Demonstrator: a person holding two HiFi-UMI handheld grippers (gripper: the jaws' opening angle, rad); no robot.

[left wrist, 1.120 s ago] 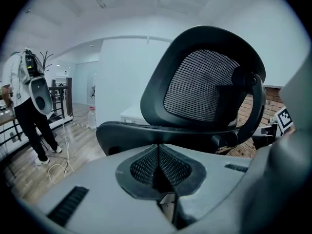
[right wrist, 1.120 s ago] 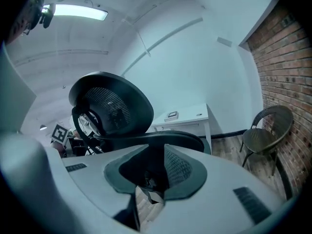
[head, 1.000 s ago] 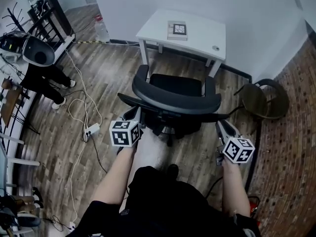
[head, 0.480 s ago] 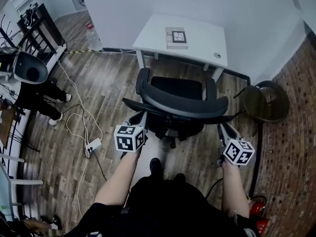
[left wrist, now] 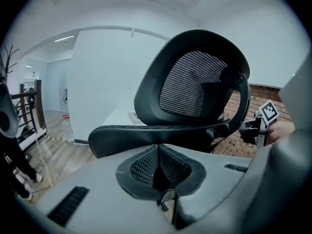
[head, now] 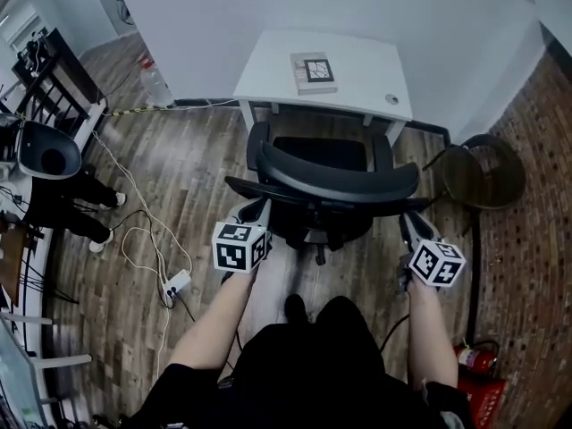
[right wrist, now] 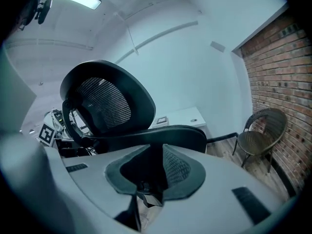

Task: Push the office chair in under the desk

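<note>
A black mesh-backed office chair (head: pixel 331 181) faces a white desk (head: pixel 357 70), its seat partly under the desk's front edge. My left gripper (head: pixel 259 208) is shut, its tips against the left end of the chair's back frame. At the right end of that frame my right gripper (head: pixel 407 223) is shut as well. In the left gripper view the chair (left wrist: pixel 195 87) rises just beyond the closed left gripper (left wrist: pixel 157 152). In the right gripper view the chair (right wrist: pixel 105 101) stands ahead of the right gripper (right wrist: pixel 153 155), with the desk (right wrist: pixel 180 116) behind it.
A small book (head: pixel 313 71) lies on the desk. A round wicker chair (head: pixel 483 172) stands right of the desk by a brick wall. A power strip with cables (head: pixel 176 282) lies on the floor to the left. A person (head: pixel 54 164) stands at far left. A red extinguisher (head: pixel 478 360) is lower right.
The chair has rolled toward the desk and its seat now reaches under the front edge. Both grippers have moved forward with its back.
</note>
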